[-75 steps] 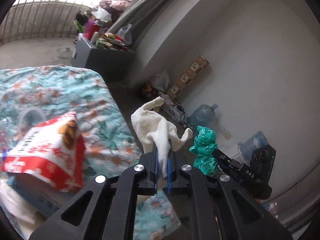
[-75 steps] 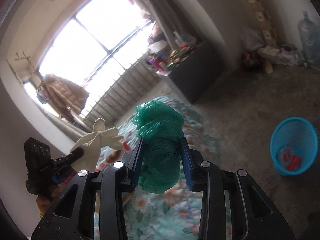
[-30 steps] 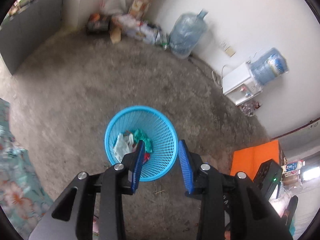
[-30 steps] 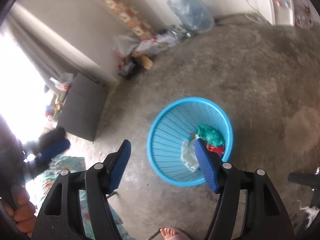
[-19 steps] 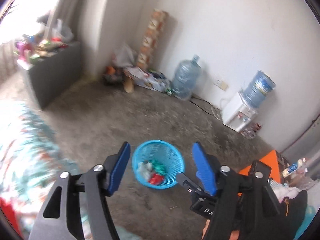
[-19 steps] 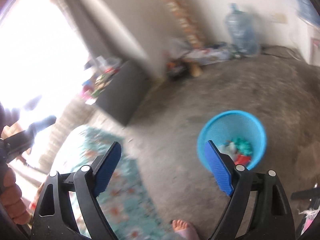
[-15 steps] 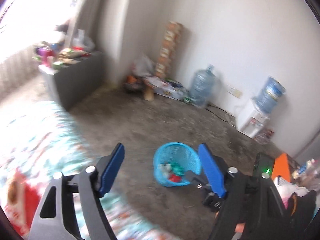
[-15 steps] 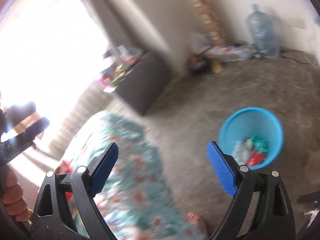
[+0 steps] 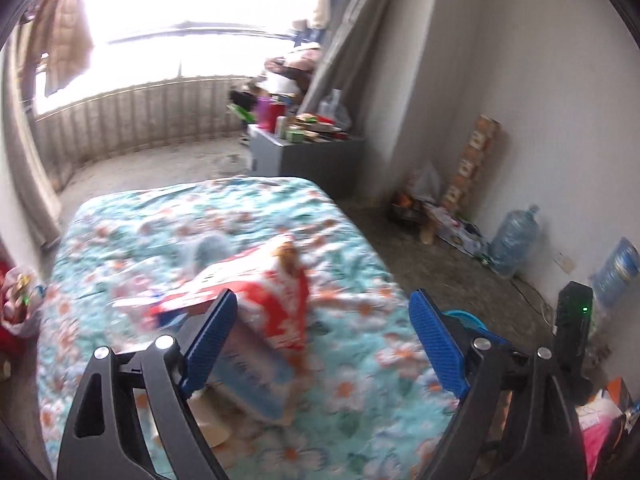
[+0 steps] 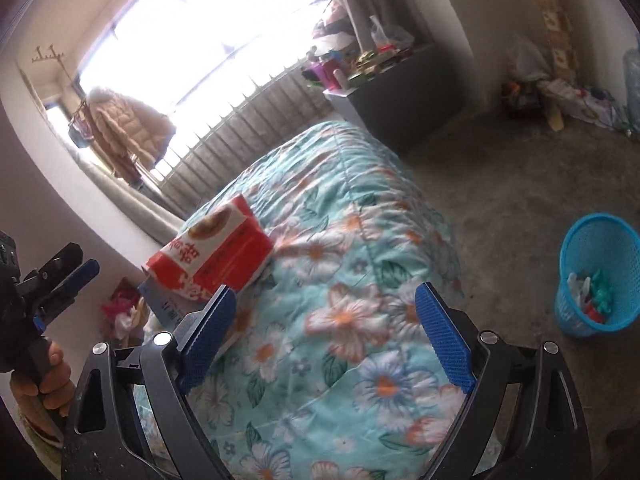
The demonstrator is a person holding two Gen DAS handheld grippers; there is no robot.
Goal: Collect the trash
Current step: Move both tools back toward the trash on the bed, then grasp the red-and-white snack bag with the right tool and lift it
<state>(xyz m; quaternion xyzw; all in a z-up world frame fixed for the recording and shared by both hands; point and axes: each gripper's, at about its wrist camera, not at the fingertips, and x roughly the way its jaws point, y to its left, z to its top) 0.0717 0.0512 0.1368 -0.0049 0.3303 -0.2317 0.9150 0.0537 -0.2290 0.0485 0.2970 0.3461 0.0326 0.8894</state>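
The left gripper (image 9: pixel 324 340) is opening its fingers with nothing between them; the right gripper (image 10: pixel 326 336) is gaping empty. The red packet (image 10: pixel 212 256) is lying on the bed (image 10: pixel 360 240), ahead of both.

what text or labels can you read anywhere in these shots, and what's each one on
Nothing reads cleanly.
Red and white bag on the bed: large red characters, not legible enough to quote.
Pale blue box under the bag: dark characters, too small.
Tall patterned box by the wall: print too blurred.

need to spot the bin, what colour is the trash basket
Bright blue basket, clearest in the right wrist view.
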